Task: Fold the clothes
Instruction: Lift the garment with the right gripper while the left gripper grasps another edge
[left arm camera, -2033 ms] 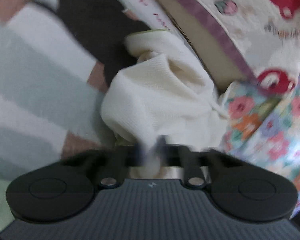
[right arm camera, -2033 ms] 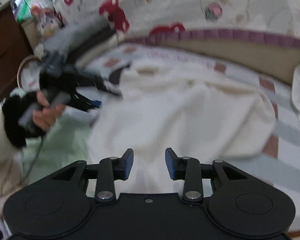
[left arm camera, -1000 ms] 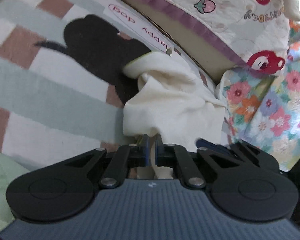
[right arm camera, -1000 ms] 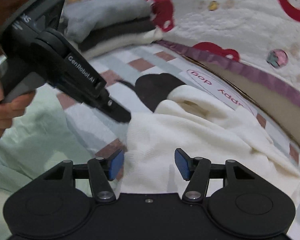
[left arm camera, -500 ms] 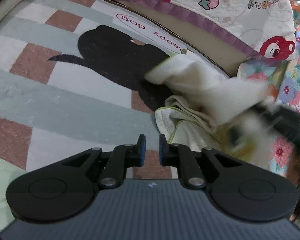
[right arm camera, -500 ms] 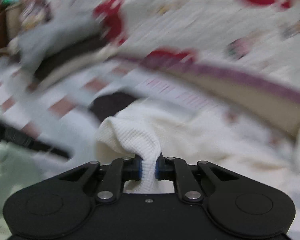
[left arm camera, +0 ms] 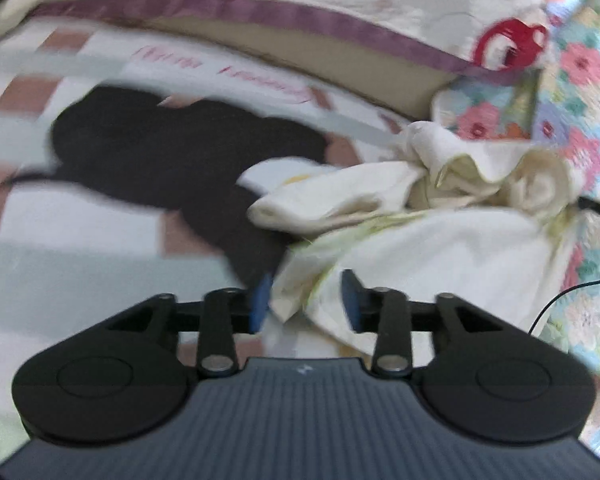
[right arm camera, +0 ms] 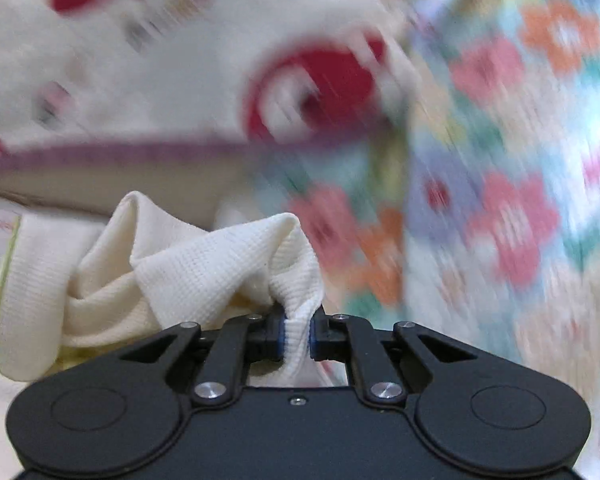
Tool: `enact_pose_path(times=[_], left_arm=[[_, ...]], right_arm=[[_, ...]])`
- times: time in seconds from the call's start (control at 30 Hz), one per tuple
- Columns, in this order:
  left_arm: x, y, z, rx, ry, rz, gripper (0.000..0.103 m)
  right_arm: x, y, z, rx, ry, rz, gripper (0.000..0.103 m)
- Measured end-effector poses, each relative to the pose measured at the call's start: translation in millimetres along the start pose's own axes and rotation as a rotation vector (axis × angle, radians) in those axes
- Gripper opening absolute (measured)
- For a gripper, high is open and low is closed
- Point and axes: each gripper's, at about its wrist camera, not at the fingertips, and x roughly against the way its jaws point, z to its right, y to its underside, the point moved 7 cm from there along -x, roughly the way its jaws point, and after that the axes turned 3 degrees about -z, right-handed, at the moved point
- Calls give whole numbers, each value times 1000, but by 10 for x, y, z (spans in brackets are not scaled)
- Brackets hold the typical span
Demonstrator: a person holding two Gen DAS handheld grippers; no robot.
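Left wrist view: left gripper jaws spread wide, holding nothing, straddling near edge of crumpled cream waffle-knit garment. Garment lies bunched on striped bed cover with black dog print, long axis running left-right, rolled end pointing left.

Right wrist view: right gripper jaws pinched tight on garment fold; cloth trails away to left. Floral quilt behind, blurred.

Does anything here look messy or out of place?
Yes: the cream garment lies bunched and twisted on the patterned blanket, not flat. The right tool pinches a wad of it; the left tool is open at a crumpled edge.
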Motion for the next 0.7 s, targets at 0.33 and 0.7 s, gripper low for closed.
enact_pose_path(times=[0.33,0.7], left_arm=[[-898,-647,971,-305,0,-77,68],[-2014,-936,1215,-396,-144,-217,56]], right_arm=[[-571,786,98,-93,-95,-209,13],[-152,657,-40,-39,-213,-87,11]])
